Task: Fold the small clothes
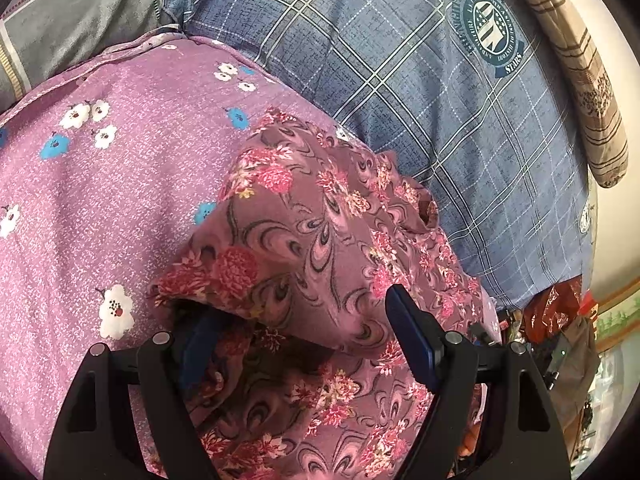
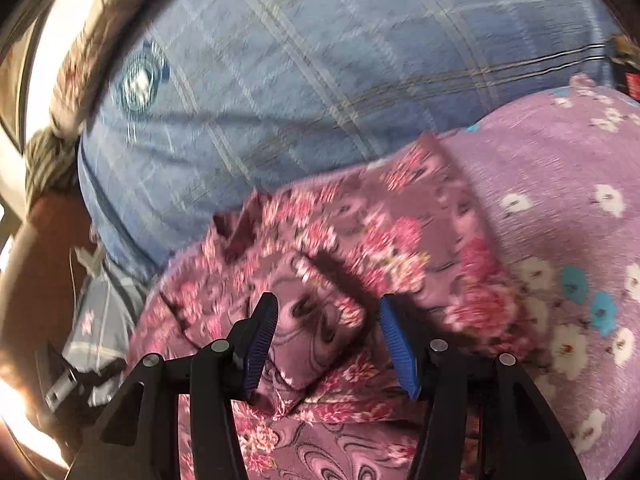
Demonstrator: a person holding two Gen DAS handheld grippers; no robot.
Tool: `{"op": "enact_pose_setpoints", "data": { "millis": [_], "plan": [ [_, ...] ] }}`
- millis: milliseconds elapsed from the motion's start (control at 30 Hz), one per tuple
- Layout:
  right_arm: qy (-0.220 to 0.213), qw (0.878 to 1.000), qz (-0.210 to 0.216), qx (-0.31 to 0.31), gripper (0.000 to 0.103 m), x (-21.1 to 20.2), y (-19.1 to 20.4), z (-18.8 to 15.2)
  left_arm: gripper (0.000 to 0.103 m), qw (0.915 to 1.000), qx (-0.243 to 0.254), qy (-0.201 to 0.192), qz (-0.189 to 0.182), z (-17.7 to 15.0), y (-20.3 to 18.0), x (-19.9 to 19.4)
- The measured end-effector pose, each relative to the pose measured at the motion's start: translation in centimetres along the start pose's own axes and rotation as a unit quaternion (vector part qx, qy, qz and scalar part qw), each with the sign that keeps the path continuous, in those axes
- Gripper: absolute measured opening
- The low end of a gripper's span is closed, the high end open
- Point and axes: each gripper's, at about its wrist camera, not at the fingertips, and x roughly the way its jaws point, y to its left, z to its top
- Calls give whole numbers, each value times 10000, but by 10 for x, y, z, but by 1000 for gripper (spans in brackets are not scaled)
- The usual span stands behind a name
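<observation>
A small mauve garment with pink flowers [image 1: 320, 220] lies crumpled and partly folded on a purple flowered sheet [image 1: 100, 168]. My left gripper [image 1: 304, 320] is open, its jaws wide apart. A fold of the garment drapes over its left finger [image 1: 200, 340], and the right finger [image 1: 408, 332] lies on top of the cloth. In the blurred right wrist view the same garment [image 2: 360, 240] lies under my right gripper [image 2: 326, 320]. That gripper is open, with a bunched fold of cloth between its blue pads but not pinched.
A blue plaid bedcover with a round crest [image 1: 440, 100] lies beyond the garment. A brown striped bolster [image 1: 588, 80] runs along the far right edge. A grey striped pillow [image 1: 72, 12] sits at top left. Clutter [image 1: 560, 320] lies off the bed's right side.
</observation>
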Motion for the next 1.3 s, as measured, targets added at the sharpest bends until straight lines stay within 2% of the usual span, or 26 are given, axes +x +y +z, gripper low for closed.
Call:
{"op": "enact_pose_setpoints", "data": {
  "millis": [33,100,133,200,233,267,300,367,400,467,533,567,667,800,867,900,933,967,1133,1200,1300],
  "plan": [
    [134,9999,96,5,6,-2,3,-1,79,10000,30,-18,-18,1,-2,0],
    [-76,9965,652,517,6,-22,2,1,78,9998,88,-105,-148,2,-5,-4],
    [-229,9919,967,786,6,-35,1,3,79,9996,103,-160,-201,2,-6,-7],
    [-807,9769,1543,1242,6,-69,-2,11,79,9989,131,-304,-323,5,-9,-12],
    [-1106,9720,1528,1398,6,-83,-5,16,79,9987,130,-332,-366,8,-11,-12],
    [-1363,9678,1338,1639,6,-92,-11,22,79,9987,99,-332,-378,12,-11,-10],
    [-1481,9650,923,1957,10,-94,-22,28,79,9987,70,-315,-387,15,-10,-7],
    [-1286,9595,72,2506,15,-88,-44,31,79,9992,-30,-293,-266,19,-5,-4],
    [-1114,9584,63,2626,15,-85,-54,27,78,9992,-76,-285,-265,20,-1,-3],
    [-1077,9623,125,2493,15,-88,-57,16,78,9988,-213,-163,-410,21,6,-1],
    [-1058,9746,-14,1975,19,-90,-49,3,79,9983,-279,-149,-491,22,10,-2],
    [-901,9825,-88,1629,21,-86,-41,-5,79,9983,-272,-142,-503,21,10,-3],
    [-448,9931,-186,1070,24,-67,-21,-19,79,9985,-177,-197,-473,18,4,-7],
    [-34,9968,-96,799,32,-38,-3,-25,79,9991,5,-248,-350,15,-3,-6],
    [229,9966,34,787,32,-27,2,-28,79,9990,18,-246,-364,16,-4,-6],
    [330,9969,64,711,27,-23,7,-29,79,9990,10,-246,-372,16,-3,-6],
    [356,9975,29,614,9,-22,11,-28,79,9990,-6,-243,-385,16,-2,-6],
    [278,9979,86,583,4,-25,13,-25,79,9988,-39,-244,-412,16,-1,-7],
    [-305,9872,1022,1185,3,-65,14,-16,79,9983,-164,-334,-452,17,3,-10],
    [-404,9835,1307,1184,3,-74,24,-1,79,9978,-251,-392,-474,19,4,-10],
    [-539,9878,1128,930,6,-65,45,39,79,9971,-385,-425,-494,22,6,-6]
  ]
}}
